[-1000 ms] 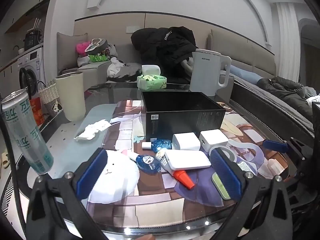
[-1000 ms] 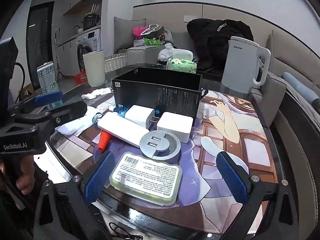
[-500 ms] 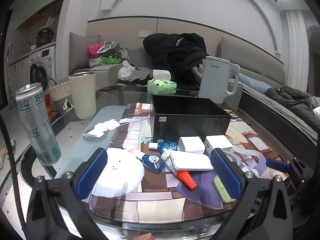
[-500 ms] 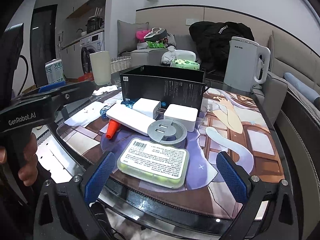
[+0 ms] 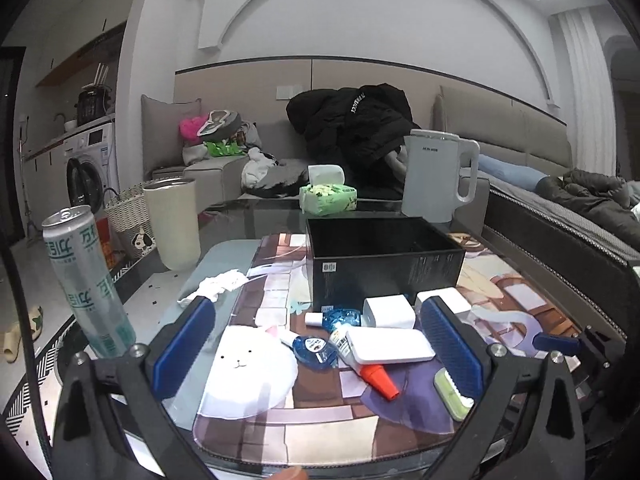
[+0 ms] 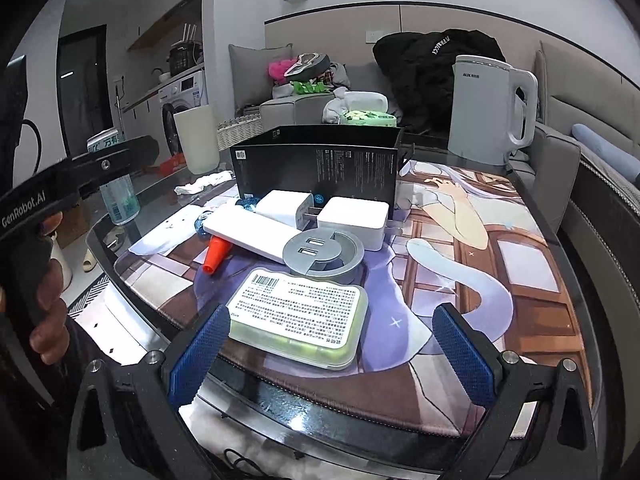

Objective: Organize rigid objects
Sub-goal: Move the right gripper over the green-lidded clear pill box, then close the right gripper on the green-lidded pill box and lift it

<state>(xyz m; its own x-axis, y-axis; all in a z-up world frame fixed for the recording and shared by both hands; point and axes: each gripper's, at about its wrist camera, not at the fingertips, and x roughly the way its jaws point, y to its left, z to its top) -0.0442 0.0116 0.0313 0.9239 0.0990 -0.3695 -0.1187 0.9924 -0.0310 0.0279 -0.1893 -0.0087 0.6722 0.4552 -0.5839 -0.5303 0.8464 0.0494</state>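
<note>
both my grippers — left (image 5: 316,354), right (image 6: 332,354) — hang spread and empty. risk: grabbing the green case (image 6: 298,316) may bump the usb hub (image 6: 323,251) — they sit just beside each other.

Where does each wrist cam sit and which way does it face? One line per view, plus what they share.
Left wrist: on the left gripper, low at the table's near edge, facing the black box and sofa; own blue pads, open, frame the glue bottle.
Right wrist: on the right gripper, further right, facing the same way; open pads flank the green case; the person's hand shows at left.
Shared: black box, glue bottle, kettle, can.
</note>
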